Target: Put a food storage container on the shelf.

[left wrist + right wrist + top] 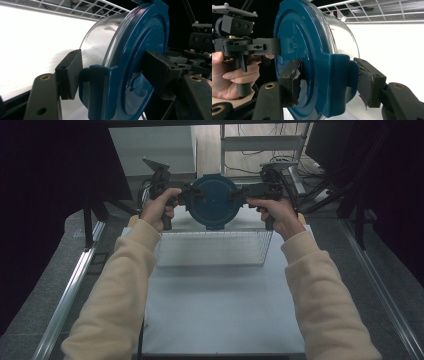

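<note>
Sleeves fill the bottom of the high view; upper centre, I've got the blue-lidded container [215, 201] off the counter [220, 310], lid facing cam, above the wire basket [212, 249]. Left gripper [192, 196] fingers [70, 72] clamp the lid's side tab, right gripper [239, 196] fingers [292, 82] clamp the opposite tab. Prob two-sided hold so it can't twist or drop

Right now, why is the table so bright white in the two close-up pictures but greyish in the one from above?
In both gripper views the white table is overexposed, so glare wipes out its detail; the blue lid stays dark with soft reflections. In the high view the light is dim and even, the surroundings nearly black, and everything looks slightly soft.
</note>
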Demonstrator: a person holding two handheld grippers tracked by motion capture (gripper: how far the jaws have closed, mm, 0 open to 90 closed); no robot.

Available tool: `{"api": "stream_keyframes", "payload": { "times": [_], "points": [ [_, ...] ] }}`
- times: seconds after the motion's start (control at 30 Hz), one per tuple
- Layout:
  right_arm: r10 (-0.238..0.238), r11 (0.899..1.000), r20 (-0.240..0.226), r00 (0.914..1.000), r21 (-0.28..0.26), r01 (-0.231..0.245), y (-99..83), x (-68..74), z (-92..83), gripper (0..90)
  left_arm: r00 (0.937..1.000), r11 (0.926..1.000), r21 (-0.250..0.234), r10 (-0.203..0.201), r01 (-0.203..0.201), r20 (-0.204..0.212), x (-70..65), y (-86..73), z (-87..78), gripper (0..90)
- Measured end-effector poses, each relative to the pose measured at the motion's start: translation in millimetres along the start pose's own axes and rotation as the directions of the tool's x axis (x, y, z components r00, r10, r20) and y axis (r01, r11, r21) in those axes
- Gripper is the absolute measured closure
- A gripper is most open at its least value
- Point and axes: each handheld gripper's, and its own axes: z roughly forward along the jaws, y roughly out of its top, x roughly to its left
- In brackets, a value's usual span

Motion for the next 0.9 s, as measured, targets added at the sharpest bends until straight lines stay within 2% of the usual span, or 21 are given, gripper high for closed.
{"api": "stream_keyframes", "payload": {
  "times": [0.2, 0.37, 0.43, 0.5, 0.63, 0.67, 0.8, 0.9],
  "points": [
    [0.034, 0.999, -0.007, 0.9994, -0.001, -0.034, 5.1, -7.6, 11.1, 41.6, 0.9996, 0.9994, -0.019, -0.027, 0.027, -0.004, 9.3, 4.5, 2.4, 33.9],
    [0.083, 0.997, -0.031, 0.9961, 0.003, -0.083, 9.1, -17.3, 17.2, 40.8, 0.9985, 0.9981, -0.029, -0.054, 0.053, -0.01, 16.5, 7.0, 7.4, 35.0],
    [0.106, 0.994, -0.04, 0.9936, 0.018, -0.105, 9.9, -21.3, 20.6, 39.8, 0.9973, 0.9971, -0.03, -0.071, 0.07, -0.02, 19.7, 7.9, 10.0, 35.2],
    [0.151, 0.988, -0.053, 0.9871, 0.03, -0.15, 10.9, -28.1, 25.7, 38.6, 0.9962, 0.996, -0.035, -0.083, 0.082, -0.026, 21.8, 8.5, 12.7, 35.1],
    [0.191, 0.981, -0.054, 0.9801, 0.04, -0.189, 11.7, -33.4, 30.5, 36.0, 0.9948, 0.9949, -0.03, -0.097, 0.096, -0.03, 25.9, 7.9, 17.2, 34.7],
    [0.191, 0.981, -0.05, 0.9804, 0.038, -0.189, 11.5, -34.3, 31.3, 35.7, 0.9949, 0.9944, -0.035, -0.1, 0.099, -0.016, 27.4, 7.1, 17.8, 34.1],
    [0.173, 0.985, -0.031, 0.9844, 0.03, -0.172, 10.5, -31.1, 31.5, 32.1, 0.9966, 0.9961, -0.043, -0.078, 0.077, -0.026, 25.2, 5.9, 18.9, 32.3],
    [0.15, 0.989, -0.013, 0.9887, -0.001, -0.15, 9.1, -25.0, 31.5, 19.8, 0.9973, 0.9958, -0.075, -0.056, 0.052, -0.048, 18.6, 3.3, 18.0, 24.7]
  ]
}}
